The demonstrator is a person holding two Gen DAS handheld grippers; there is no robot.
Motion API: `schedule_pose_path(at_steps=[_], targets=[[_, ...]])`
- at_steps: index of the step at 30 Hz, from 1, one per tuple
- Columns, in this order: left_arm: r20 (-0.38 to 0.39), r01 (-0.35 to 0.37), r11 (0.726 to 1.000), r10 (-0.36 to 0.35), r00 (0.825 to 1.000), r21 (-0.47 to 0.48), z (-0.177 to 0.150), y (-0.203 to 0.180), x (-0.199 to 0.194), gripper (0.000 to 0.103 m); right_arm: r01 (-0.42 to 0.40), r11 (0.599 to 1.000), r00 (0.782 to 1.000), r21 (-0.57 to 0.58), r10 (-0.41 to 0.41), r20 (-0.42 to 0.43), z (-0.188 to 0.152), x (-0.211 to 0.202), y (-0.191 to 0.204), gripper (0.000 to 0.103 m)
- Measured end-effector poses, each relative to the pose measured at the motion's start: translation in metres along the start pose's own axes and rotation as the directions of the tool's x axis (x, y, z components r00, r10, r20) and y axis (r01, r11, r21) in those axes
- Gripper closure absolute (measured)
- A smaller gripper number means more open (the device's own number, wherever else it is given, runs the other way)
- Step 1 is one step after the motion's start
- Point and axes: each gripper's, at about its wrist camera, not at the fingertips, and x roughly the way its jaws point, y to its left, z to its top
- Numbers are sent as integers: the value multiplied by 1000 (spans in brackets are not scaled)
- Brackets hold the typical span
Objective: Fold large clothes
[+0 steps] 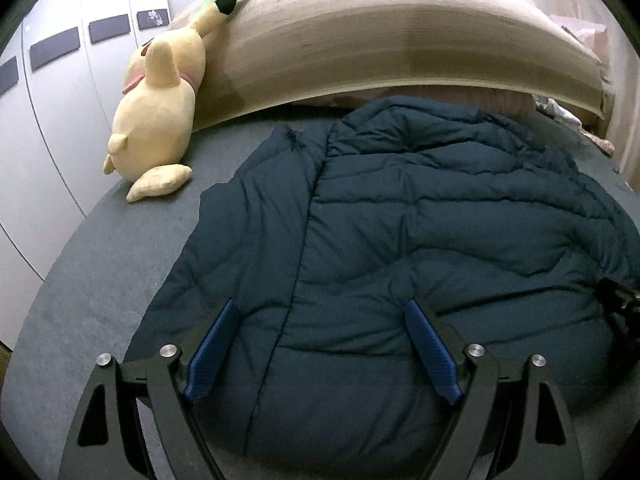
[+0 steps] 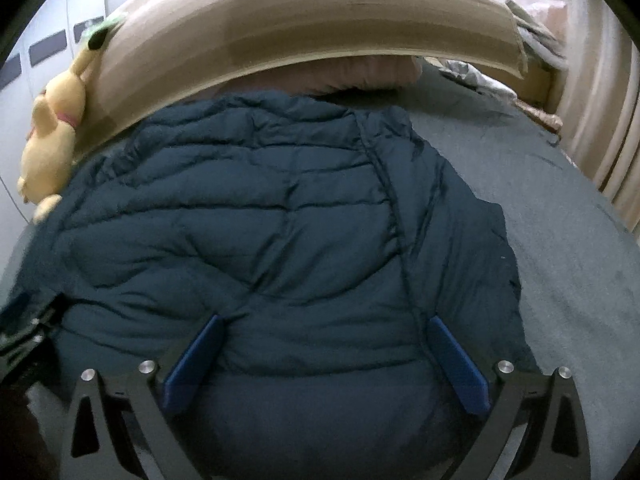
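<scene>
Lying spread across the grey fabric-covered bed (image 1: 100, 240), the dark teal quilted puffer jacket (image 1: 400, 220) fills the centre and lower half of both views, its collar end toward the top of each frame, under the pale wooden headboard (image 1: 360, 40). It looks to be back side up, with one sleeve folded or lying along the body (the seam running down the left wrist view suggests this, though I cannot be sure).

The left gripper (image 1: 320, 312) hangs over the near hem at the bottom centre of its frame, its blue-padded jaws spread wide with only jacket surface showing between them; nothing is pinched. The right gripper (image 2: 326, 324) sits likewise at the bottom centre of its own view, jaws at full spread, no cloth clamped. Both seem poised over the lower edge, probably because a bulky garment needs two grips set apart to lift the hem evenly for the next fold.

A dark shape at the right edge of the left view is likely the other tool, which would put the two close together.

A yellow plush toy (image 1: 156, 116) leans against the headboard at upper left, beside the jacket. White wardrobe doors (image 1: 60, 100) stand behind it.
</scene>
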Motion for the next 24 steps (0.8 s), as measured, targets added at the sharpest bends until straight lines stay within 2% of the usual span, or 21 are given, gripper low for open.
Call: schedule_pose_path(at_steps=[4, 13, 16, 19, 22, 24], targets=[[-18, 21, 1000, -21, 1000, -12, 3, 5, -4, 17, -43, 998, 999, 53, 42, 22, 2, -27, -18, 0], [-32, 71, 997, -72, 997, -29, 1, 18, -26, 17, -71, 990, 997, 123, 70, 16, -13, -62, -63, 0], [-3, 51, 996, -52, 999, -72, -3, 42, -37, 17, -70, 989, 997, 132, 68, 21, -17, -68, -71, 0], [-6, 31, 988, -33, 999, -153, -9, 77, -38, 17, -83, 974, 997, 211, 80, 21, -26, -66, -94, 0], [-69, 55, 970, -73, 995, -239, -18, 107, -22, 17, -95, 936, 994, 338, 105, -10, -36, -56, -123, 0], [-110, 83, 966, -113, 987, -245, -23, 112, -10, 17, -106, 919, 991, 379, 131, -40, -40, -47, -134, 0]])
